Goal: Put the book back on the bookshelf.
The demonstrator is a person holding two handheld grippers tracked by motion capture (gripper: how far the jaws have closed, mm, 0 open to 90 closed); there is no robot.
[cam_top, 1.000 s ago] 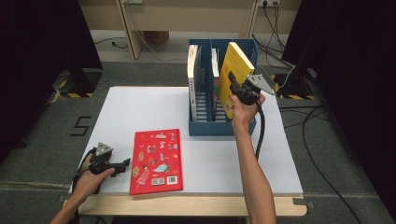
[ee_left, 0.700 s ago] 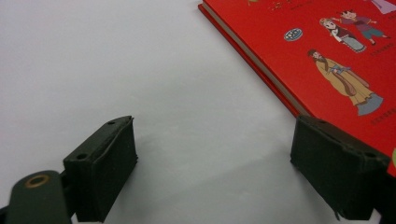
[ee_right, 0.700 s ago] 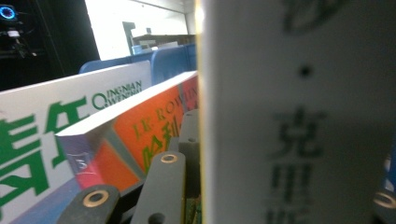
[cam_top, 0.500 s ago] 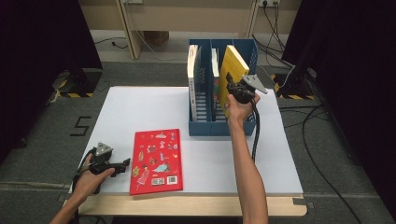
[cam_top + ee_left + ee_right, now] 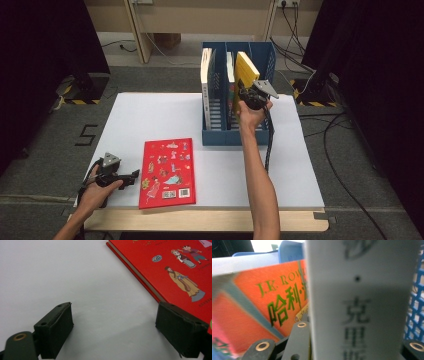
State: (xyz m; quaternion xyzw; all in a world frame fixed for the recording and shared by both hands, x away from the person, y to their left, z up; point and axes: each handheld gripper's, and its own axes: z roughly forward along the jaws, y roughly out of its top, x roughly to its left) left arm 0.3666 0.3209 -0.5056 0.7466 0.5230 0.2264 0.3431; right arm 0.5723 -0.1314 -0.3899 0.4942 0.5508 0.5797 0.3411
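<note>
Right tool view reveals printed characters on clamped book

My left forearm lies low at the near edge, hand wrapped around the left gripper, which points level to my right, its two black jaws standing wide apart with nothing between them. My right arm is stretched far forward, wrist raised, and the right gripper is clamped tight, its grey three-cornered plate facing up.
</note>
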